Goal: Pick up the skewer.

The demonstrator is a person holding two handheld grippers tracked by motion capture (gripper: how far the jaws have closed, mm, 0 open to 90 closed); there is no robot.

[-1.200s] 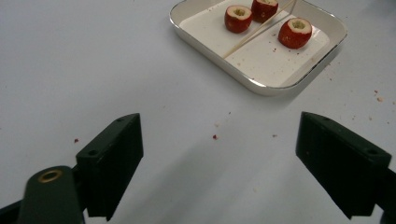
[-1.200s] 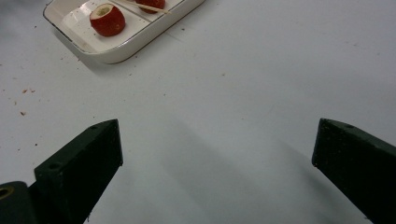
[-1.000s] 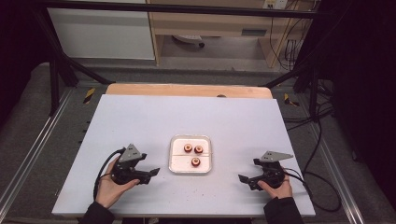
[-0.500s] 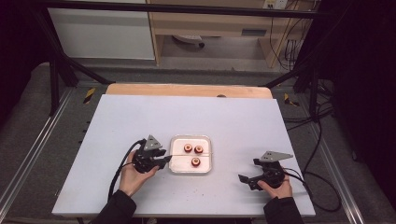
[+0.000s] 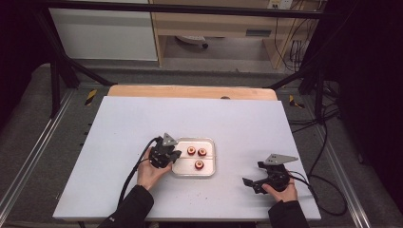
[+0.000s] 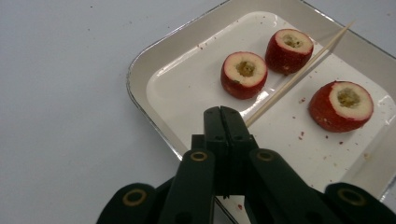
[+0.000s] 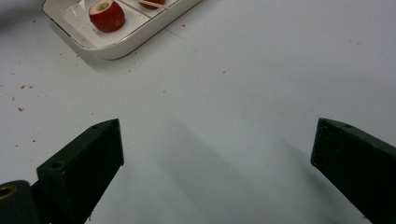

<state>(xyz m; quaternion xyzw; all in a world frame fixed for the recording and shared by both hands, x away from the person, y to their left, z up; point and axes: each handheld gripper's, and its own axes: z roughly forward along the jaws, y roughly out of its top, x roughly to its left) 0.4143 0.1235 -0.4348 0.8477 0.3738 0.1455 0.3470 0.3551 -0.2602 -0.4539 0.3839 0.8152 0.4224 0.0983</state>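
A white tray [image 5: 185,167] sits mid-table with three red cored fruit pieces [image 5: 199,165]. In the left gripper view the pieces [image 6: 243,73] show pale flesh, and a thin wooden stick [image 6: 299,74] slants across the tray [image 6: 140,79]. My left gripper [image 6: 221,112] has just been closing; its jaws are now shut with the stick's near end pinched at their tip. From above, the left gripper [image 5: 176,155] is at the tray's left edge. My right gripper [image 5: 251,184] rests open on the table to the tray's right, and nothing lies between its jaws [image 7: 217,140].
The white table top [image 5: 237,123] has red crumbs scattered near the tray. A wooden strip [image 5: 190,91] runs along its far edge. Black cables trail from both grippers. In the right gripper view the tray's corner [image 7: 116,46] holds one fruit piece [image 7: 106,14].
The left hand has moved right from the open table to the tray's left edge, and its jaws have closed on the stick. The right hand has stayed put.
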